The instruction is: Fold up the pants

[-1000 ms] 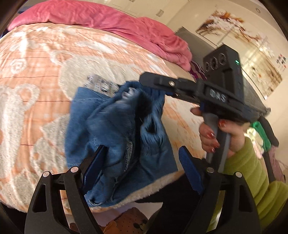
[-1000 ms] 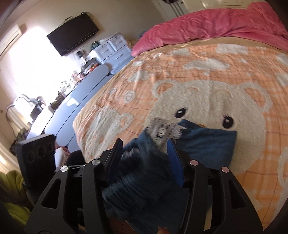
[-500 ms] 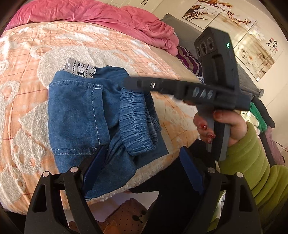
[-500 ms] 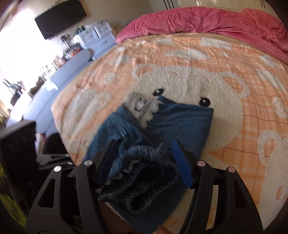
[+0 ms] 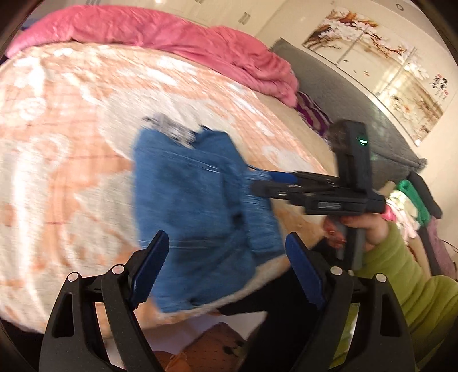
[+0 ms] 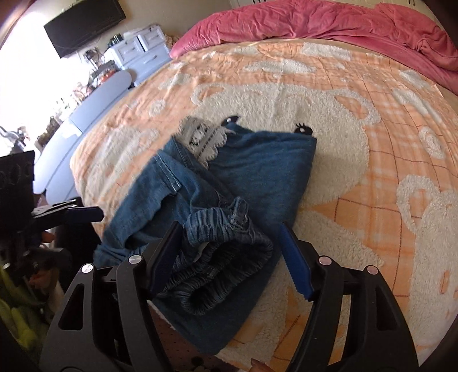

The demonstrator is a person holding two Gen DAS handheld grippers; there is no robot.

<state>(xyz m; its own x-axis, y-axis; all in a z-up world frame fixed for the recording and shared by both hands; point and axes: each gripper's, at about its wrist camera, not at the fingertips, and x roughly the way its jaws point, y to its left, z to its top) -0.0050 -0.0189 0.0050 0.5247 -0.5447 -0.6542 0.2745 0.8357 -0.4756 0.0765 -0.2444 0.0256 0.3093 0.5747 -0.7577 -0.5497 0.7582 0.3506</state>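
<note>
Peach bear-print blanket (image 6: 372,177) covers the bed, with 1 pink duvet (image 6: 315,20) bunched at its far end. Near the bed's front edge lies 1 pair of blue denim pants (image 6: 257,171), loosely folded, its gathered waistband (image 6: 226,229) on top. Denim like this looks soft, floppy and fairly light; the thick elastic waistband or a hemmed edge should give the firmest hold. The right hand-held gripper (image 6: 229,257) is opening, waistband between its jaws, pads not pressing. The left hand-held gripper (image 5: 226,263) hovers over the pants with jaws wide apart, holding nothing.
</note>
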